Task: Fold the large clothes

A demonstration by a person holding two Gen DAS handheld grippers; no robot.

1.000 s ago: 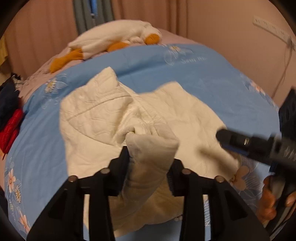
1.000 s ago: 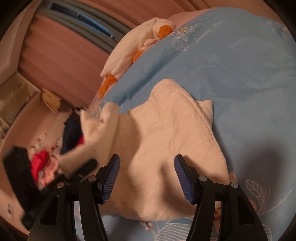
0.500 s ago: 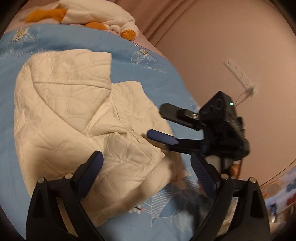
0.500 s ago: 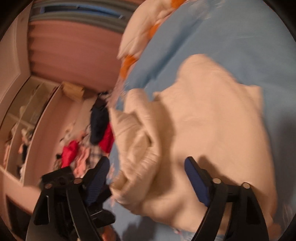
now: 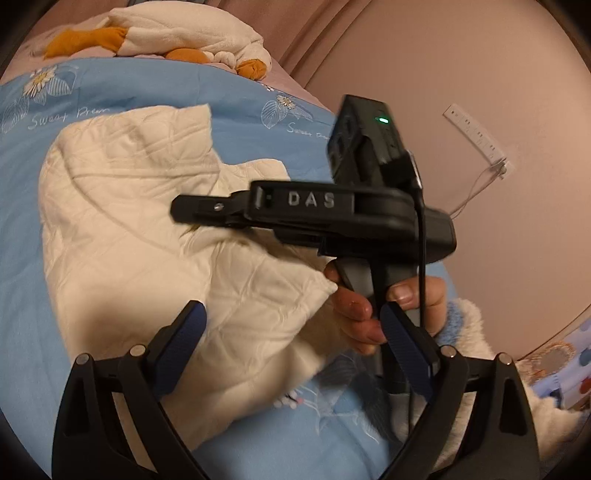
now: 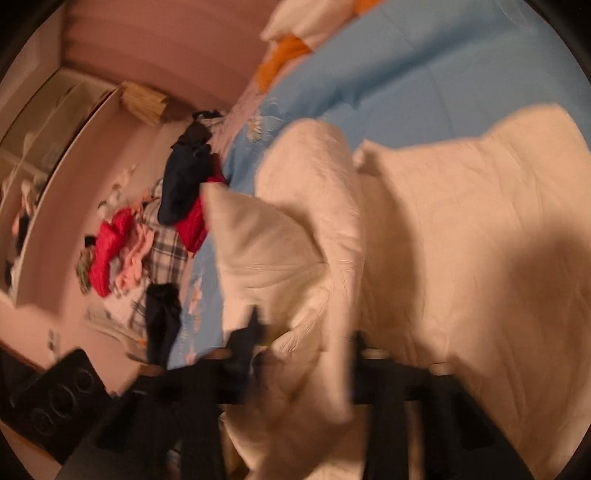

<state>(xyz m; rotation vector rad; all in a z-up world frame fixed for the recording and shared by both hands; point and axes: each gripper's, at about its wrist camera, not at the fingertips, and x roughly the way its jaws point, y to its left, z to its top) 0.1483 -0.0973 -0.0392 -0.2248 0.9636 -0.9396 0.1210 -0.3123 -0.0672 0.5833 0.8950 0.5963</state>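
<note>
A cream quilted garment (image 5: 140, 236) lies bunched on the blue bedspread (image 5: 22, 206); it also fills the right wrist view (image 6: 461, 258). My left gripper (image 5: 295, 343) is open and empty just above the garment's near corner. The right gripper (image 5: 192, 210) shows side-on in the left wrist view, held over the garment's middle with its fingers together. In the blurred right wrist view my right gripper (image 6: 306, 354) has a fold of the cream garment between its fingers.
A white and orange plush duck (image 5: 166, 33) lies at the bed's head. A pile of red, navy and plaid clothes (image 6: 155, 236) lies on the bed's left side. A pink wall with a power strip (image 5: 476, 133) stands to the right.
My left gripper let go of the garment fold and opened. My right gripper swung in over the garment and closed on a fold.
</note>
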